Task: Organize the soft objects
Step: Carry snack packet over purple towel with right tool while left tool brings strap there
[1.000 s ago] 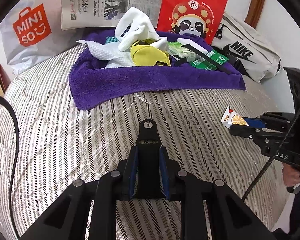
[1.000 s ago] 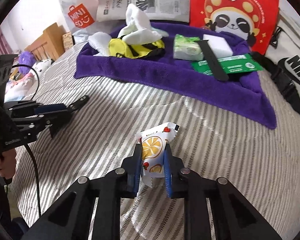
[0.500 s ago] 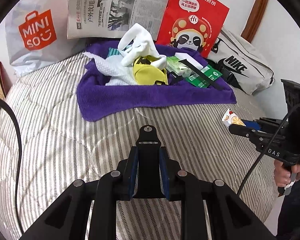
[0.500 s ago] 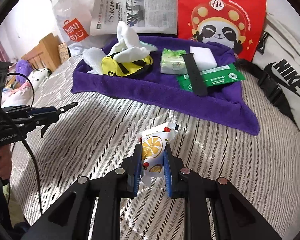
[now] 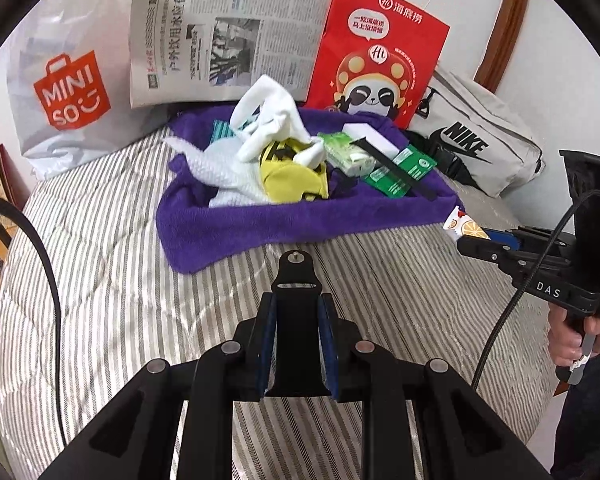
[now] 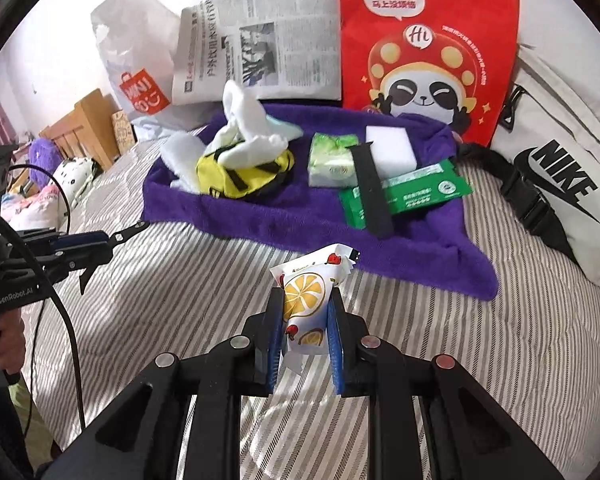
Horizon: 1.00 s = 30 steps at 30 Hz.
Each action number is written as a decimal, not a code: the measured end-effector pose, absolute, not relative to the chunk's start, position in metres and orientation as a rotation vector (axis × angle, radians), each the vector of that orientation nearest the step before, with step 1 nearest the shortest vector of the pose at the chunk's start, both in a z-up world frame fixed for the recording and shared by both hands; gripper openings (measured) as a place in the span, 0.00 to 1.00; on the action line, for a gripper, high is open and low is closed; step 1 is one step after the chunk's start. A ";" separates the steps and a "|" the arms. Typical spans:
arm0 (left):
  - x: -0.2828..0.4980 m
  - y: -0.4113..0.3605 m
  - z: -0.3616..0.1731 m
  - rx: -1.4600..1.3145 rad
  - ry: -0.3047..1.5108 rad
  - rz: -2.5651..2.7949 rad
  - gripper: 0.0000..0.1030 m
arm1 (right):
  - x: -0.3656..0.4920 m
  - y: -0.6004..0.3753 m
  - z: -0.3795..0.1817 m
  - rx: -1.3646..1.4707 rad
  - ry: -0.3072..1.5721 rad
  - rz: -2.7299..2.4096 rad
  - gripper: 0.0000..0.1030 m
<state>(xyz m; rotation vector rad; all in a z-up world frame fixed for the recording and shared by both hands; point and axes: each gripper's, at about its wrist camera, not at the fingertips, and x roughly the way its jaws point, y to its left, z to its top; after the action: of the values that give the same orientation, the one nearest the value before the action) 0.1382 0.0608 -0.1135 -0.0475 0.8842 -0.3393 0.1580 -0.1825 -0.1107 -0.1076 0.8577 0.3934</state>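
Both tools have lifted off the bed (image 6: 500,360) since a second ago. The right tool (image 6: 304,320) stays clenched on the lemon-print packet (image 6: 306,292), at 6 o'clock from the purple towel (image 6: 300,220) (piled with soft things). The left tool (image 5: 296,320) grips a black strap (image 5: 296,300).

Striped bed (image 5: 100,280) under purple towel (image 5: 284,224)

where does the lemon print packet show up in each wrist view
Left wrist view: the lemon print packet is at the right edge, clamped in the right tongs, just off the purple towel's near right corner.
Right wrist view: bottom centre, upright between the right tongs.
Shared landmark: the red panda bag, standing behind the towel in both.
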 end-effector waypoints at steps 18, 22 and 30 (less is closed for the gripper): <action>0.184 0.048 -0.077 -0.026 0.831 -0.360 0.20 | 0.208 -0.181 -0.087 -0.064 0.826 0.384 0.20; 0.201 0.050 -0.073 -0.026 0.823 -0.353 0.20 | 0.227 -0.178 -0.090 -0.062 0.840 0.382 0.20; 0.239 0.059 -0.071 -0.055 0.821 -0.330 0.20 | 0.266 -0.164 -0.110 -0.072 0.903 0.393 0.20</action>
<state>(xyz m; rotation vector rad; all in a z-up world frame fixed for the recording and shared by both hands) 0.2385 0.0595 -0.0706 -0.0548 0.8212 -0.3303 0.2656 -0.1636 -0.1096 -0.0721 0.9029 0.3928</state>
